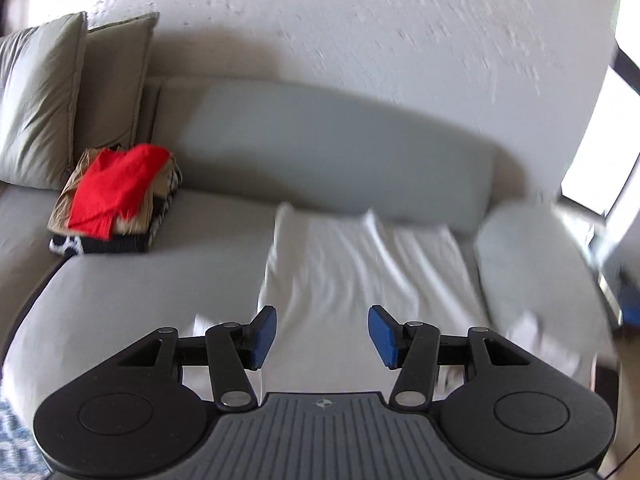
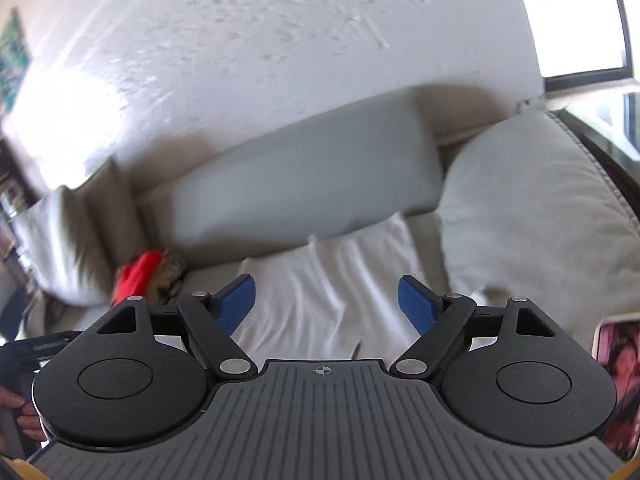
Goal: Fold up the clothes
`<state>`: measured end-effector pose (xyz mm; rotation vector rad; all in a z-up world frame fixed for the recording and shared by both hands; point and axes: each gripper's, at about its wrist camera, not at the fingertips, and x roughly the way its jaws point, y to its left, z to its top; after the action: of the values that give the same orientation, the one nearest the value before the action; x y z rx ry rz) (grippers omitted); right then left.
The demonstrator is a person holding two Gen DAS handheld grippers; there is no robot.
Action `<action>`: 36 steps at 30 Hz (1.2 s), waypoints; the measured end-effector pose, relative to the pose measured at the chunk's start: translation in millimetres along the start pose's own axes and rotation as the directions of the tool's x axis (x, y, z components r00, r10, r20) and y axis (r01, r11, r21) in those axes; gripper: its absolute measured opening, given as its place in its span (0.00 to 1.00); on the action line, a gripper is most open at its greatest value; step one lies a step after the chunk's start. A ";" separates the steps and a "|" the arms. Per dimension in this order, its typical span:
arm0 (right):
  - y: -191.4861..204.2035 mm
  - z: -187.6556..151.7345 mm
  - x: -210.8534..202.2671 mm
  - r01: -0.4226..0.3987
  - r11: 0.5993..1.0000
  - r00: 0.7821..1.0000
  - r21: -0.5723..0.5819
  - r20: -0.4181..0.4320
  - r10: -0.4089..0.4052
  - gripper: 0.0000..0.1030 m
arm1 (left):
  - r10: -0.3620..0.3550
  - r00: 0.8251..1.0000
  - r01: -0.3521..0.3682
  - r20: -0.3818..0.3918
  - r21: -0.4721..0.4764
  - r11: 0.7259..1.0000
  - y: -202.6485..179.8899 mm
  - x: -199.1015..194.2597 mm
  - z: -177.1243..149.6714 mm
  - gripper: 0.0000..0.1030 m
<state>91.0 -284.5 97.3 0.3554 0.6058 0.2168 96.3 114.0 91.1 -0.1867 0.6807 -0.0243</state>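
A white garment [image 1: 360,272] lies spread and wrinkled on the grey sofa seat [image 1: 132,304], reaching up to the back cushion. It also shows in the right wrist view [image 2: 320,292]. My left gripper [image 1: 322,336] is open and empty, held above the garment's near edge. My right gripper [image 2: 326,304] is open and empty, above the same garment. A pile of folded clothes with a red garment [image 1: 116,188] on top sits on the seat at the left; it also shows in the right wrist view [image 2: 136,276].
A grey back cushion [image 1: 332,152] runs behind the garment. Loose pillows [image 1: 40,100] stand at the left and a large pillow [image 2: 536,208] at the right. A phone [image 2: 618,376] shows at the right edge. The white wall rises behind.
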 end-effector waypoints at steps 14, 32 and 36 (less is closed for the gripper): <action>-98.1 61.6 322.6 0.164 0.985 0.977 0.051 -0.150 -0.155 0.37 | 0.060 0.988 -0.066 -0.145 -0.037 0.997 14.3 256.2 37.9 0.47; -105.9 55.4 428.4 0.331 0.940 0.944 -0.089 0.040 -0.328 0.01 | 0.105 0.990 -0.117 -0.092 -0.135 0.984 50.4 324.6 50.3 0.47; -116.7 52.3 442.7 0.360 0.929 0.930 -0.084 -0.049 -0.365 0.01 | 0.141 0.986 -0.155 -0.088 -0.180 0.971 64.7 334.3 58.1 0.48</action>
<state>488.0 -272.1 -136.3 0.1596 0.7137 -0.1060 390.2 159.3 -84.7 -0.3161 0.7705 0.1775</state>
